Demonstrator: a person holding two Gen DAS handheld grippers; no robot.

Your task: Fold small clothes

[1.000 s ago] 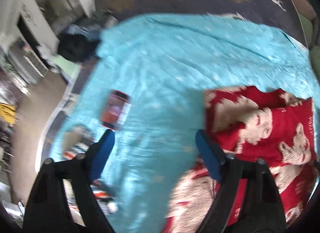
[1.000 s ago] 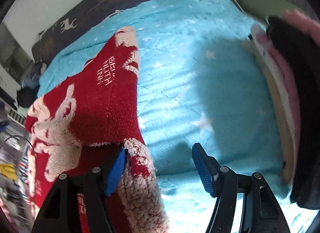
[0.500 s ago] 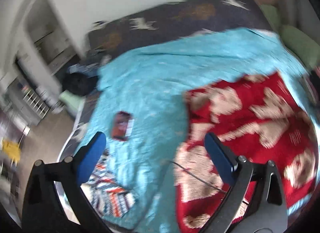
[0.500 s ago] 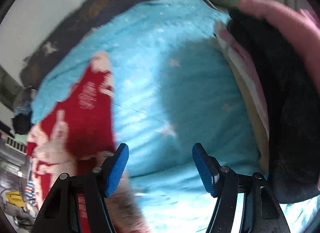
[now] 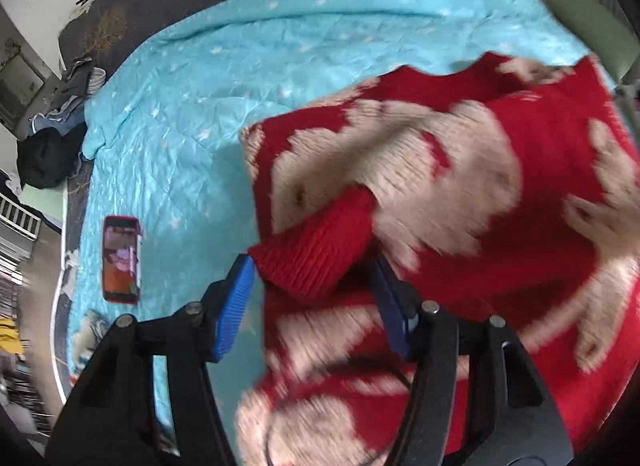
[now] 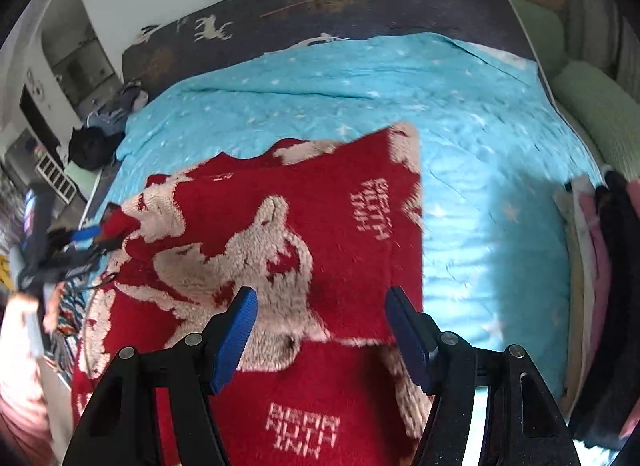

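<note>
A red knitted sweater with cream bear figures (image 5: 460,185) lies on the light blue bedspread (image 5: 240,77). Its ribbed red cuff (image 5: 316,238) sits between the jaws of my left gripper (image 5: 312,286), which stand open around it. The sweater also shows in the right wrist view (image 6: 280,234), folded over itself with white lettering on it. My right gripper (image 6: 320,318) is open and empty, just above the sweater's near part. My left gripper shows in the right wrist view (image 6: 94,236) at the sweater's left edge.
A phone (image 5: 121,260) lies on the bedspread left of the sweater. A stack of folded clothes (image 6: 608,266) sits at the right edge of the bed. Green pillows (image 6: 600,113) lie at the far right. Dark clothes (image 5: 48,153) are heaped beyond the bed's left side.
My left gripper has moved in to the sweater's cuff, which now sits between its jaws. My right gripper has swung left from the clothes stack to over the sweater.
</note>
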